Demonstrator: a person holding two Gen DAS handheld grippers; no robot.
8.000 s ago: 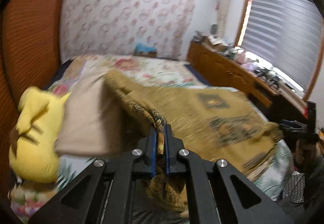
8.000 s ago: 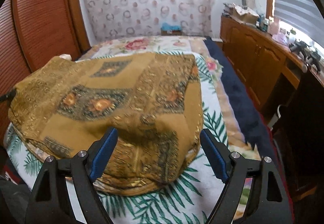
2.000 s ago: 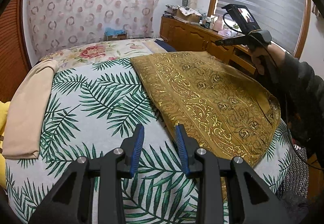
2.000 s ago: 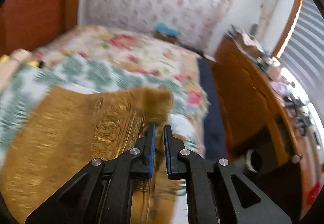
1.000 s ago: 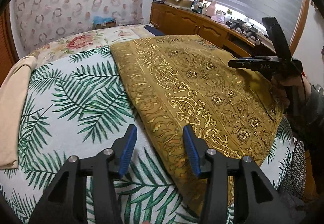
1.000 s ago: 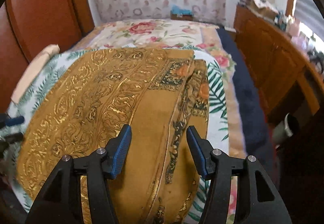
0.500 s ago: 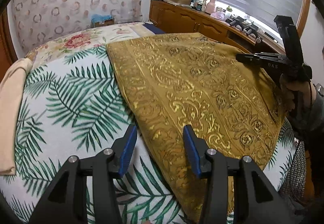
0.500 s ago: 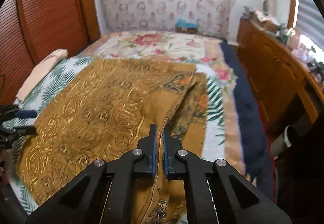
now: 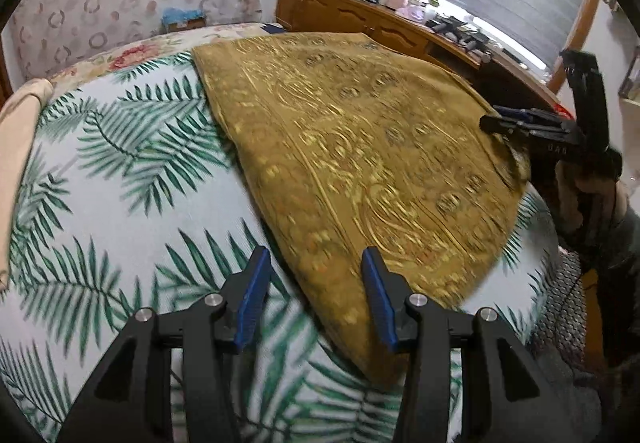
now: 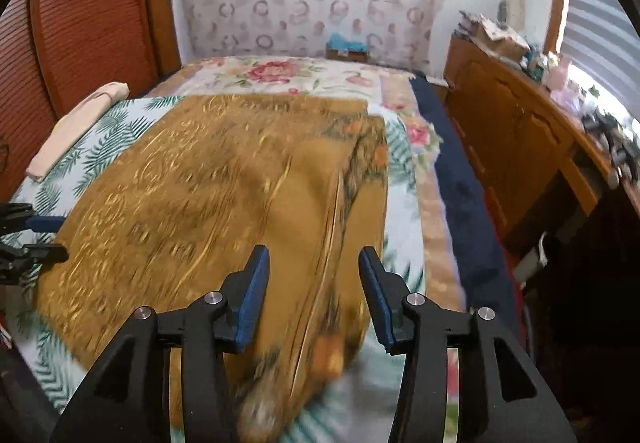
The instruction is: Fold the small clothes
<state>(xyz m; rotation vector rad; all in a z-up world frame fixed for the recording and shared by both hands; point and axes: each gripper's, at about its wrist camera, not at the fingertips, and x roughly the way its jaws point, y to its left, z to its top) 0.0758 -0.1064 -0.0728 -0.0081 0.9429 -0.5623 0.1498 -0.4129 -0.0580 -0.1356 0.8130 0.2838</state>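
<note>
A gold-patterned brown cloth lies folded on the palm-leaf bedsheet; it also shows in the right wrist view. My left gripper is open and empty, just above the cloth's near edge. My right gripper is open and empty over the cloth's right fold, where a lower layer sticks out. The right gripper also shows at the cloth's far side in the left wrist view, and the left gripper at the left edge of the right wrist view.
A folded beige garment lies at the bed's left side. A wooden dresser with clutter runs along the right, under a window blind. A floral bedspread covers the far bed. A wooden wardrobe stands left.
My right gripper, shut on the cloth's fold half a second ago, has opened and let it go. My left gripper stays open and has shifted a little along the cloth's edge.
</note>
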